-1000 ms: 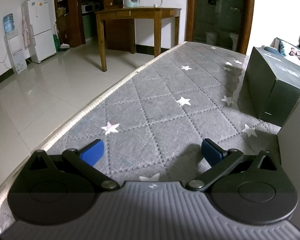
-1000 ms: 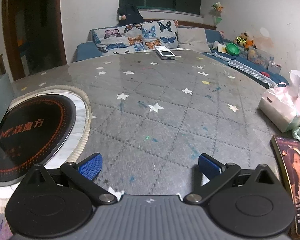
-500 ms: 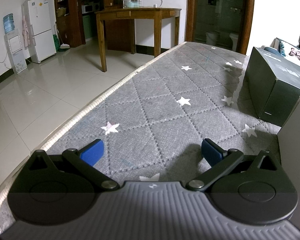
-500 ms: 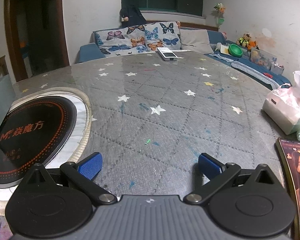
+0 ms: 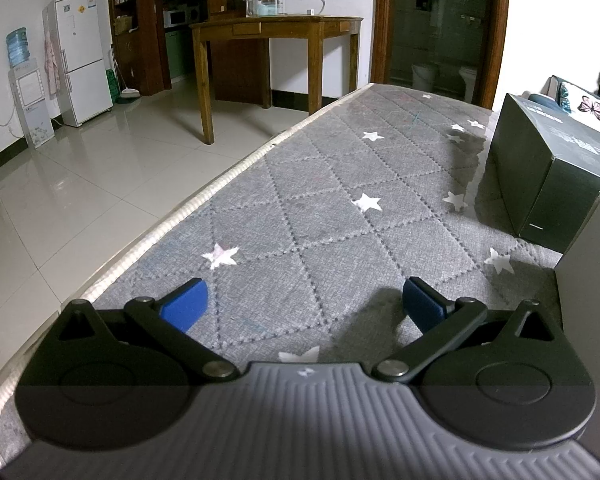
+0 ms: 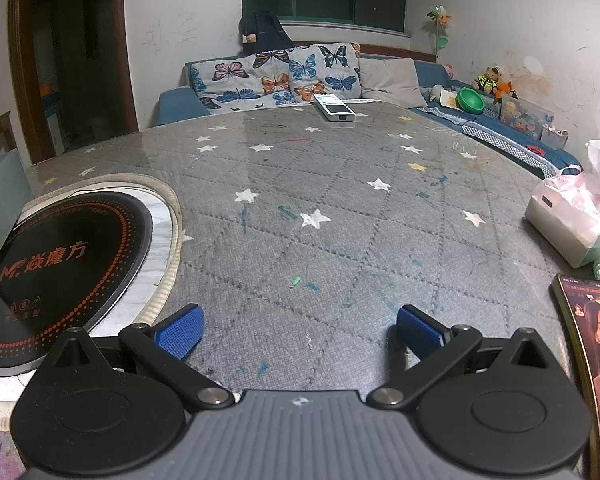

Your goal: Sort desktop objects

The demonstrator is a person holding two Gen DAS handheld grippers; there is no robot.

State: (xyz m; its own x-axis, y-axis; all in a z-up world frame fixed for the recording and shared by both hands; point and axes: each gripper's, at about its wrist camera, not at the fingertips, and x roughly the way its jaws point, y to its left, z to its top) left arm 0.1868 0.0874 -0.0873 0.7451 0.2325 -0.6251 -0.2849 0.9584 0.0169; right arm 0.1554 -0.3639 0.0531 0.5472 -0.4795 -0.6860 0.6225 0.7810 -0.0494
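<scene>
Desktop objects are lying scattered on the grey quilted star-patterned tabletop [image 6: 320, 240]: a smartphone with a lit screen [image 6: 594, 372] is lying flat just right of the right gripper [image 6: 298, 326], a pink-wrapped tissue pack [image 6: 572, 220] is sitting farther along that edge, and a white remote control [image 6: 334, 107] is resting at the far side. A round black induction cooktop [image 6: 60, 264] is sitting to the left. The right gripper is hovering low and level, its 2 blue pads spread wide with nothing between them. The left gripper [image 5: 302, 306] is hanging low too, jaws wide apart and empty, with a dark cardboard box [image 5: 548, 172] and a pale box [image 5: 592, 272] on its right.
</scene>
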